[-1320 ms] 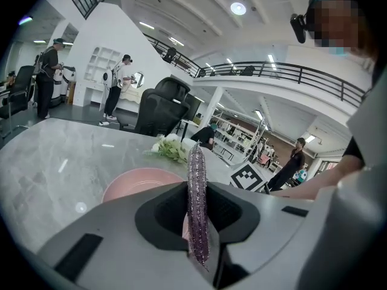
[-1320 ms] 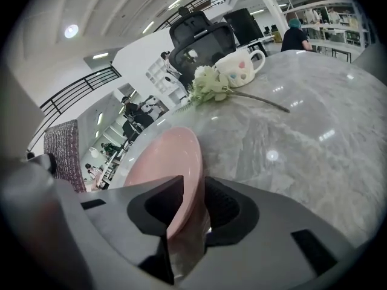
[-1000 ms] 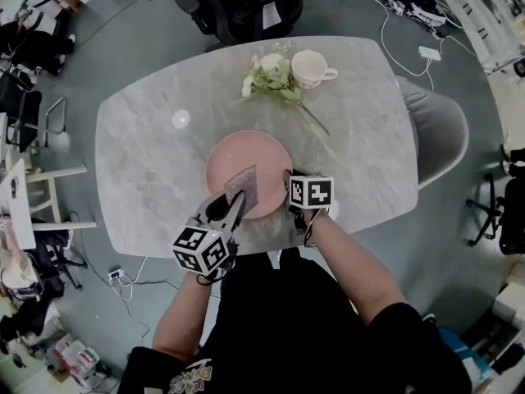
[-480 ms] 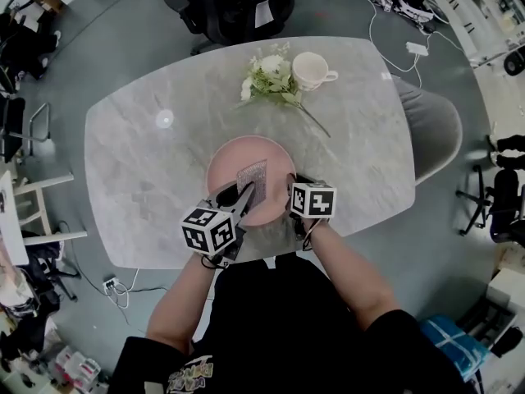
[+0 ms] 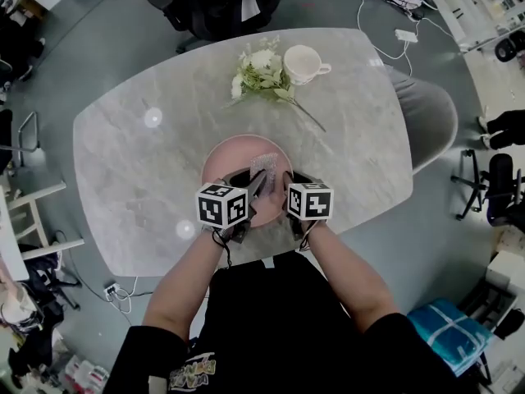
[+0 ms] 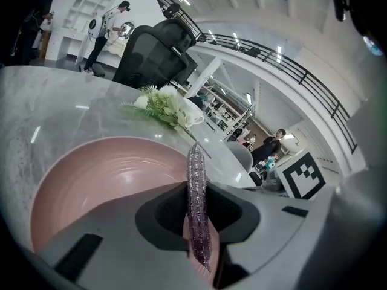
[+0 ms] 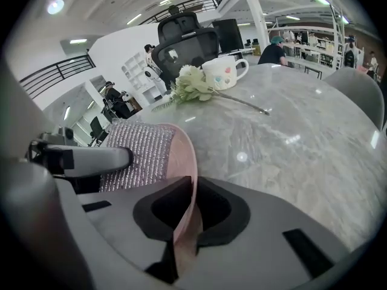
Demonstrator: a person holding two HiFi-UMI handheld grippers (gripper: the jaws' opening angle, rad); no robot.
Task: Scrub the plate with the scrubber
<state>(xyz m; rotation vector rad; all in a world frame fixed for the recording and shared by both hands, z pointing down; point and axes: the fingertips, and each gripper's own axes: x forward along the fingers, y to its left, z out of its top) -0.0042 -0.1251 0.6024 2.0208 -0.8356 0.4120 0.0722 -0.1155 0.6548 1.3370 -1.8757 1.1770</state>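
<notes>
A pink plate (image 5: pixel 230 159) lies on the marble table (image 5: pixel 123 162), near its front edge. My left gripper (image 5: pixel 257 189) is shut on a glittery silver scrubber (image 5: pixel 266 167), which hangs over the plate's right half. In the left gripper view the scrubber (image 6: pixel 195 189) stands edge-on between the jaws, above the plate's hollow (image 6: pixel 103 174). My right gripper (image 5: pixel 288 185) is shut on the plate's near right rim (image 7: pixel 185 174). Its jaws have just been opening a little with the rim still between them. The scrubber (image 7: pixel 136 154) and a left finger (image 7: pixel 91 159) show beside it.
At the table's far side lie a bunch of white flowers (image 5: pixel 261 74) and a cream mug (image 5: pixel 305 62). A black office chair (image 5: pixel 217 2) stands behind the table and a grey chair (image 5: pixel 426 113) at its right. Cables run across the floor.
My left gripper has moved forward and to the right with the scrubber, bringing it lower over the plate's right half. The right gripper has stayed on the rim.
</notes>
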